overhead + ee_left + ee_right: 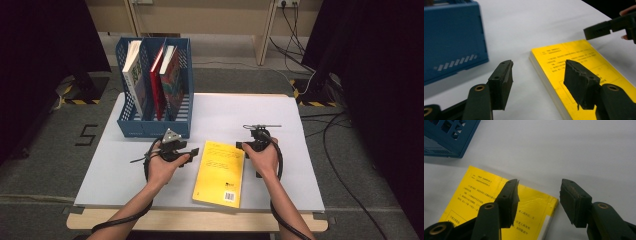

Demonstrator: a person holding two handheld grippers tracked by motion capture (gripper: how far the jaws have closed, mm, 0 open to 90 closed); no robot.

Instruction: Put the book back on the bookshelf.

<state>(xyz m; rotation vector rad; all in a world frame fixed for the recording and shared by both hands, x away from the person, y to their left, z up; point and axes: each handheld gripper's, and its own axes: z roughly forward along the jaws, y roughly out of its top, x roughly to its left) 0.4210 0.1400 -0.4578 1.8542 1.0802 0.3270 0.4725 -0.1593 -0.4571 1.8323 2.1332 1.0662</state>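
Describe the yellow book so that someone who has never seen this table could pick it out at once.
On the white table top, in front of the blue file rack, one book lies flat near the front edge. This yellow book lies between the left gripper and right gripper. Unlike the books standing in the rack, it lies flat, its cover plain yellow.

A black "5" is marked on the floor (the yellow book's print is unreadable).
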